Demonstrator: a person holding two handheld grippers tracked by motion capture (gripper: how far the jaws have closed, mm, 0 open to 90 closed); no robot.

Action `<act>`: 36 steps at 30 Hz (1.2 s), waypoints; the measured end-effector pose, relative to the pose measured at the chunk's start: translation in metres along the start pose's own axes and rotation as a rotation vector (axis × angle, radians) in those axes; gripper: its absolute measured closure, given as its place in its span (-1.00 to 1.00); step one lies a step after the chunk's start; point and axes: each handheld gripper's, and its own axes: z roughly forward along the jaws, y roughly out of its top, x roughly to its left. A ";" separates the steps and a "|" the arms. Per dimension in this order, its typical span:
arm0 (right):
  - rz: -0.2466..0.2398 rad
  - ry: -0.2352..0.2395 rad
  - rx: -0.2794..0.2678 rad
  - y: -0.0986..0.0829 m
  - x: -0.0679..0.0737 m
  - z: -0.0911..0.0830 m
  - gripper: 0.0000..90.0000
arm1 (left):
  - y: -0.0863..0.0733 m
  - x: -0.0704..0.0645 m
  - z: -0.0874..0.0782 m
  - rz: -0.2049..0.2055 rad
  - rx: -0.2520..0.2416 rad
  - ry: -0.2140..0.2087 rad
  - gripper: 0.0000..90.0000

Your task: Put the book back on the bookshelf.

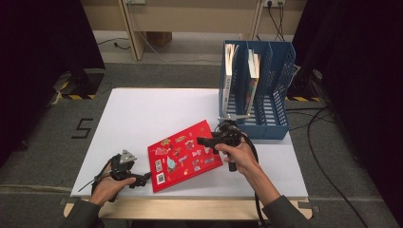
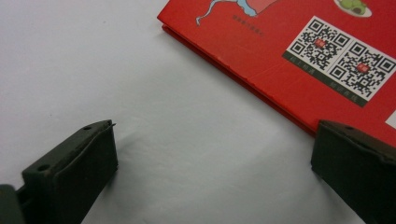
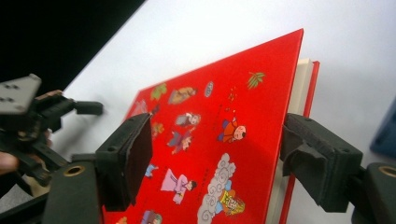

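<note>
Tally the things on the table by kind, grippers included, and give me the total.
Red book lying on the table: 1
Books standing in the rack, one in the left slot and one in the middle slot: 2
Blue file rack: 1
Handheld grippers, left gripper and right gripper: 2
Total: 6
</note>
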 end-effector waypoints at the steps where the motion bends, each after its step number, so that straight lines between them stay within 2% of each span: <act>1: -0.012 -0.003 0.000 0.005 0.004 -0.001 -0.38 | 0.000 -0.001 0.000 -0.002 -0.001 0.007 -1.00; 5: -0.089 -0.016 0.016 0.022 0.023 -0.005 -0.38 | -0.001 -0.005 -0.001 -0.010 -0.007 0.028 -1.00; 6: -0.091 -0.012 0.013 0.026 0.027 -0.006 -0.36 | 0.000 -0.006 -0.001 -0.008 -0.009 0.034 -1.00; 10: -0.150 0.005 0.025 0.042 0.048 -0.010 -0.31 | 0.001 -0.013 -0.001 0.019 -0.016 0.063 -1.00; 12: -0.166 0.012 0.034 0.052 0.060 -0.013 -0.29 | 0.003 -0.017 0.001 0.017 -0.023 0.063 -1.00; 15: -0.213 0.018 0.048 0.065 0.079 -0.017 -0.26 | 0.006 -0.025 0.005 0.021 -0.029 0.042 -0.98; 20: -0.313 0.002 0.093 0.079 0.108 -0.021 -0.25 | 0.009 -0.031 0.010 0.027 -0.038 0.040 -1.00; 26: -0.364 0.010 0.109 0.083 0.127 -0.021 -0.26 | 0.010 -0.032 0.011 0.019 -0.040 0.041 -1.00; 36: -0.379 0.046 0.109 0.087 0.144 -0.023 -0.28 | 0.015 -0.037 0.017 0.014 -0.046 0.036 -1.00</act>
